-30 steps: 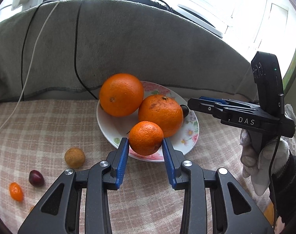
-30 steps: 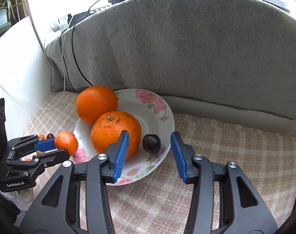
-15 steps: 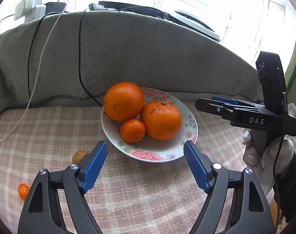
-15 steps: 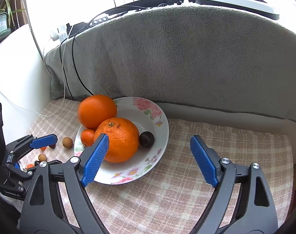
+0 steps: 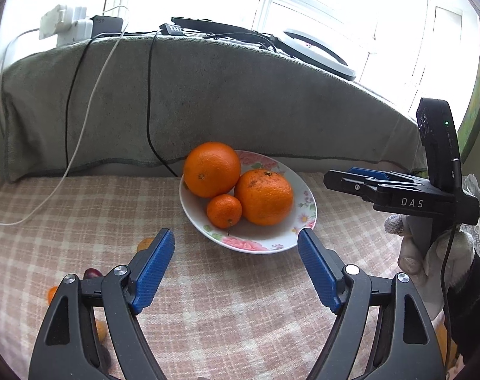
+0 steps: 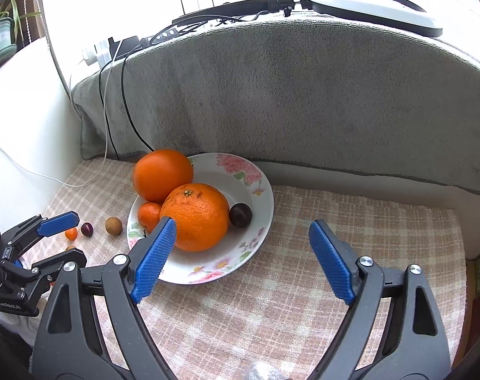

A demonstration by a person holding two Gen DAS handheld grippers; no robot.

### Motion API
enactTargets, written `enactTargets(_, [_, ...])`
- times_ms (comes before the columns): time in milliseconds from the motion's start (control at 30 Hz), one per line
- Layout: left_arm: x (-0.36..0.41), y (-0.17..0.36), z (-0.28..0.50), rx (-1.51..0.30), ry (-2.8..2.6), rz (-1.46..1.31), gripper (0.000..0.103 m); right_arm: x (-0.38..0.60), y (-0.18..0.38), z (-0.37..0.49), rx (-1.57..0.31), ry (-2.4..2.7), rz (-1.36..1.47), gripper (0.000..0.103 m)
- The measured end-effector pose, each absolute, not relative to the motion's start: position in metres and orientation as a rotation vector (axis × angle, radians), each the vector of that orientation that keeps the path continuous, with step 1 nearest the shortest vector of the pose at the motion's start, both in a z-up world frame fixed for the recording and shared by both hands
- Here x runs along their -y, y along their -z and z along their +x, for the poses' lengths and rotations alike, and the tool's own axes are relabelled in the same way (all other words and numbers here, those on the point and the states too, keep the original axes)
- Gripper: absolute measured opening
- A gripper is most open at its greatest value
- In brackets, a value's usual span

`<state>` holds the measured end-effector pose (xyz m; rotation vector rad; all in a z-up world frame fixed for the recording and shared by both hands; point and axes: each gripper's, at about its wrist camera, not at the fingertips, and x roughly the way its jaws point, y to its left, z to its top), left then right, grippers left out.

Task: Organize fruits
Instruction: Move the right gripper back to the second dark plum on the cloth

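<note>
A floral white plate (image 5: 300, 228) (image 6: 259, 221) on the checked cloth holds two big oranges (image 5: 212, 169) (image 5: 264, 197), a small mandarin (image 5: 224, 211) (image 6: 148, 215) and a dark plum (image 6: 240, 214). My left gripper (image 5: 236, 266) is open and empty, a little short of the plate's near rim. My right gripper (image 6: 243, 256) is open and empty, at the plate's near side; it shows side-on in the left wrist view (image 5: 360, 180). Small loose fruits lie left of the plate: a brown longan (image 6: 114, 225), a dark grape (image 6: 87, 229) and a kumquat (image 6: 71, 233).
A grey towel-covered backrest (image 5: 208, 95) rises behind the plate, with black and white cables (image 5: 148, 110) hanging over it. A power strip (image 5: 66, 28) and a white ring lamp (image 6: 382, 6) sit on the sill. A white wall (image 6: 21, 110) closes the left side.
My left gripper let go of the small mandarin on the plate, opened wide and pulled back. My right gripper also opened wide and drew back from the plum.
</note>
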<state>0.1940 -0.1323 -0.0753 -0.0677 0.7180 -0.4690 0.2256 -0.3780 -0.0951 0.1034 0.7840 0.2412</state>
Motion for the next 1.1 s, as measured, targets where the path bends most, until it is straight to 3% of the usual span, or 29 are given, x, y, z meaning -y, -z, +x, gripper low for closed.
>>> enactTargets(733, [0.002, 0.068, 0.137, -0.684, 0.268, -0.158, 0.080, 0.312, 0.078, 0.175, -0.687, -0.348, -0.005, 0.088])
enactTargets(967, [-0.023, 0.085, 0.112, -0.725, 0.232, -0.153, 0.073, 0.270, 0.081, 0.171, -0.713, -0.452, -0.045, 0.088])
enactTargets(1100, [-0.018, 0.097, 0.101, -0.753, 0.257, -0.144, 0.069, 0.252, 0.089, 0.178, -0.774, -0.505, -0.041, 0.076])
